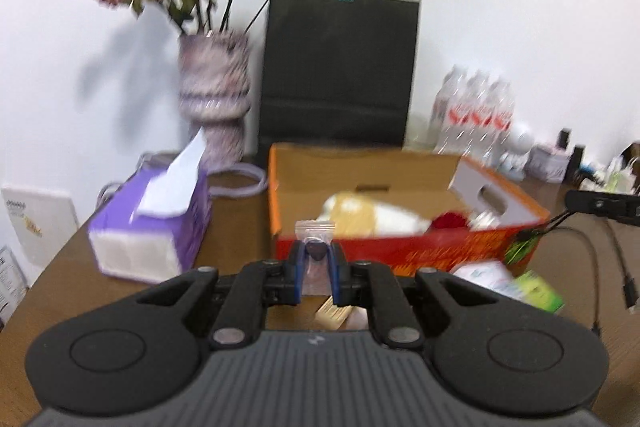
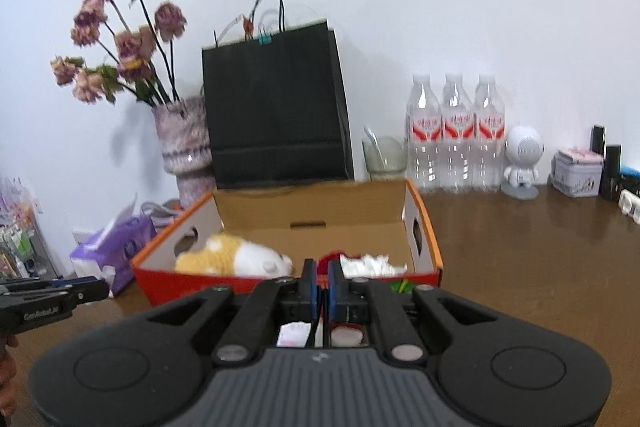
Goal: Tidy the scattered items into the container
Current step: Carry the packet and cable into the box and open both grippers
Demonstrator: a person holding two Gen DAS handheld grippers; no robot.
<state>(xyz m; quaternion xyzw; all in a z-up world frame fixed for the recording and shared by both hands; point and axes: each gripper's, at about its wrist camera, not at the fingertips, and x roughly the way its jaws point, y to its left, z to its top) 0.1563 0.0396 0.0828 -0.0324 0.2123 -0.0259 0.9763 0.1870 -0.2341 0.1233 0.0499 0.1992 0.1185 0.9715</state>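
On the brown table (image 2: pixel 520 247), centre: one orange cardboard box (image 2: pixel 424 227), open, holding a yellow-and-white plush toy (image 2: pixel 236 259), a red item and white packets. My left hand-held gripper (image 1: pixel 318 259) is clamped on a small clear zip bag (image 1: pixel 315 233) just in front of the box's near wall. My right hand-held gripper (image 2: pixel 322 281) is closed; whether it holds anything I cannot tell. Far side: black paper bag (image 2: pixel 276 107), vase of dried flowers (image 2: pixel 184 143), three red-labelled water bottles (image 2: pixel 456 131). Left: purple tissue pack (image 1: pixel 160 223). Readable writing: "GenRobot.AI" on the left hand-held gripper's side in the right wrist view.
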